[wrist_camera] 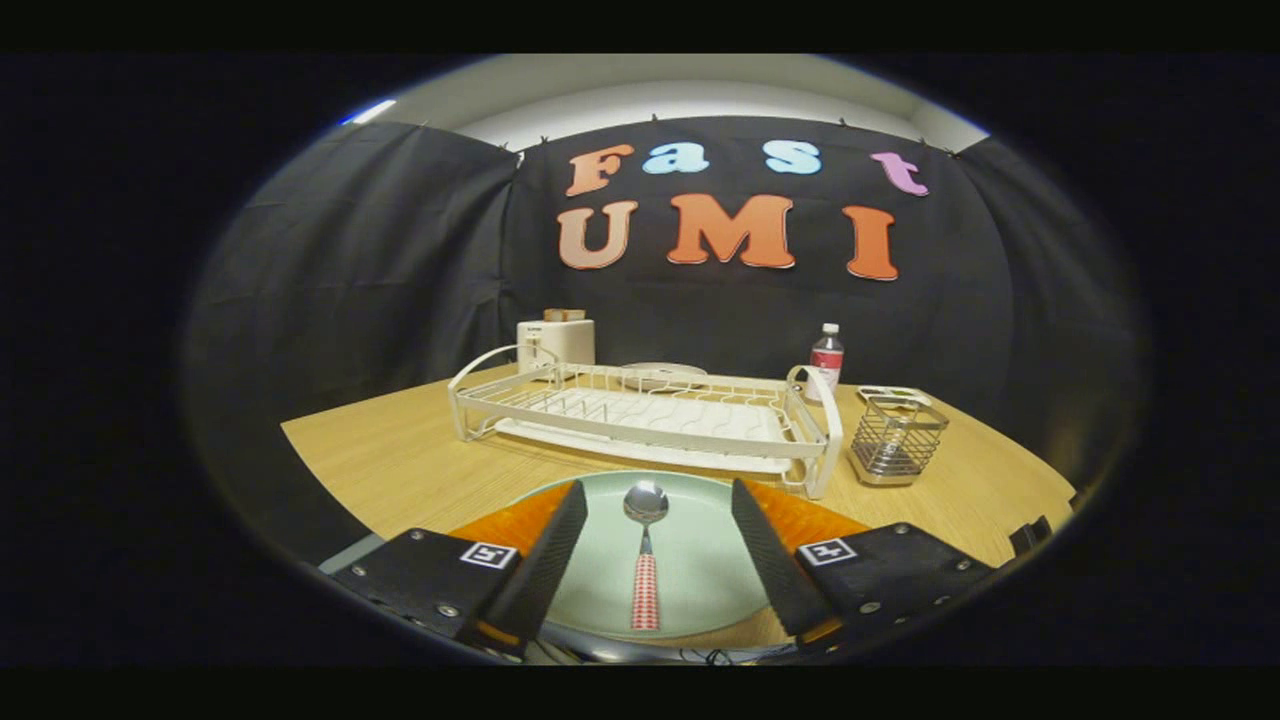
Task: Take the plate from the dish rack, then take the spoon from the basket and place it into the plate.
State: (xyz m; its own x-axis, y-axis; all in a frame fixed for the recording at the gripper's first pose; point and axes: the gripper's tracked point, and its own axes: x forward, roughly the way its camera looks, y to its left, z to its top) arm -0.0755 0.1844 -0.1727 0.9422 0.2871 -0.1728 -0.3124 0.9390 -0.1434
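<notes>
Looking forward along the gripper (655, 545), we see its two fingers spread wide apart, grasping nothing, with the spoon (646, 562) lying free between them. The spoon has a shiny metal bowl pointing away from us and a handle wrapped in a red-and-white chequered pattern; it touches neither finger. It rests in the plate (700, 560), a round, pale green dish with a smooth, shallow face, which sits on the wooden worktop (400, 460) just beneath and between the fingers. Beyond the plate stands the dish rack (640, 415), a long white wire frame with curved end handles and a white tray under it; its slots hold no dishes that we can make out. Just beside the rack's right end is the basket (897, 440), a small square metal mesh holder. Farther back we see a white toaster (556, 341) with bread in its slots and a small bottle (826, 360) with a white cap and a reddish label.
</notes>
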